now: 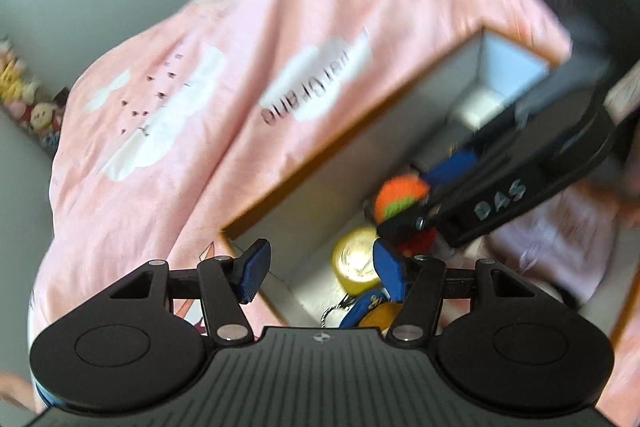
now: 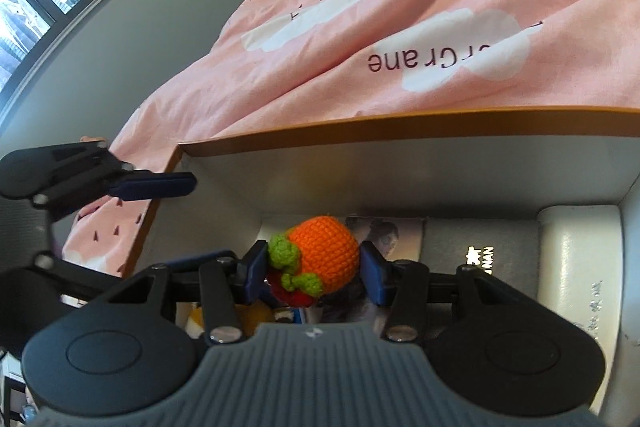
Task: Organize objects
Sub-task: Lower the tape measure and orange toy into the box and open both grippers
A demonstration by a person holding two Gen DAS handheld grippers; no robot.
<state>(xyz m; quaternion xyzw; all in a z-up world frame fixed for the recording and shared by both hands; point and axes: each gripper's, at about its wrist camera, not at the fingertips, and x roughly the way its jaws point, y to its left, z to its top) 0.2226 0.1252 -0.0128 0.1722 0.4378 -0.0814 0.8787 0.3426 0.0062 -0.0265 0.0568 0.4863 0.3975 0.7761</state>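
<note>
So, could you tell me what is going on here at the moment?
A person is sorting small items with two handheld grippers. The right gripper is shut on an orange crocheted toy, holding it over an open box that sits on a pink bedcover. The left gripper is open and empty, near the box's corner.

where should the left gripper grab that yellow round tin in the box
Across its round side wall, coming down from above: the yellow tin lies low in the box, walls close by, keychain beside it. The open left gripper already hovers over it.
</note>
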